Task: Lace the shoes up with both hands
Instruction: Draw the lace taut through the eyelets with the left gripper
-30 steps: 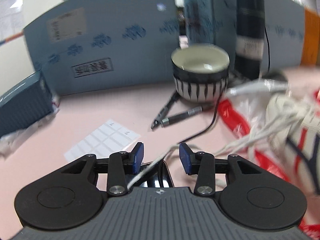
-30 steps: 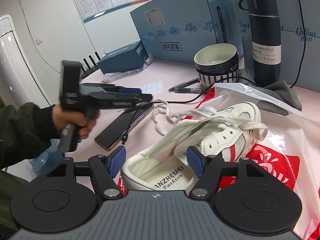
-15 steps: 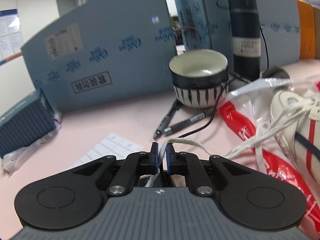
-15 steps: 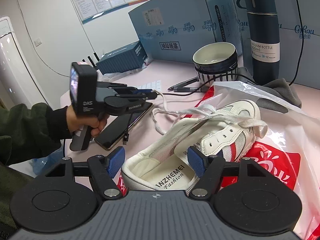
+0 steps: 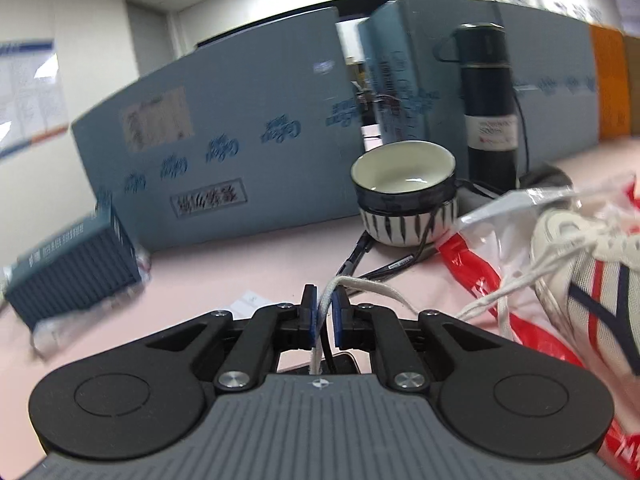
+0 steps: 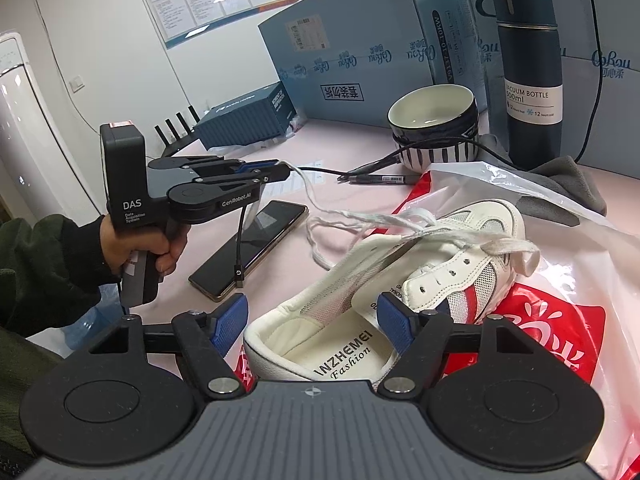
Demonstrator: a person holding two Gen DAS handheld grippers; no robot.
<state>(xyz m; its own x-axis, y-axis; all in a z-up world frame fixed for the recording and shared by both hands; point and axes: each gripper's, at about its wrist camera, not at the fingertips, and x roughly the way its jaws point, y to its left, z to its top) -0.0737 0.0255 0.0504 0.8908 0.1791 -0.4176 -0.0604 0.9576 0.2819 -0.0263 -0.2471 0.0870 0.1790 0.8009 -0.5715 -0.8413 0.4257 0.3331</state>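
Observation:
A white sneaker (image 6: pixel 432 280) with red and navy stripes lies on a red and white plastic bag (image 6: pixel 560 320); it also shows at the right of the left wrist view (image 5: pixel 580 264). Its white lace (image 6: pixel 360 216) runs loose from the eyelets out to the left. My left gripper (image 5: pixel 325 312) is shut on the lace end (image 5: pixel 326 300) and holds it above the table, left of the shoe; it shows in the right wrist view (image 6: pixel 276 170). My right gripper (image 6: pixel 312 320) is open and empty, just behind the shoe's heel opening.
A phone (image 6: pixel 250 250) with a plugged cable lies left of the shoe. A striped bowl (image 6: pixel 434 128), two pens (image 6: pixel 380 176), a dark vacuum bottle (image 6: pixel 528 68), a grey cloth (image 6: pixel 568 184) and blue cardboard boxes (image 6: pixel 360 44) stand behind on the pink table (image 6: pixel 320 140).
My left gripper closed on the lace end and has lifted it up and away from the shoe, drawing the lace tighter. My right gripper has stayed open behind the heel.

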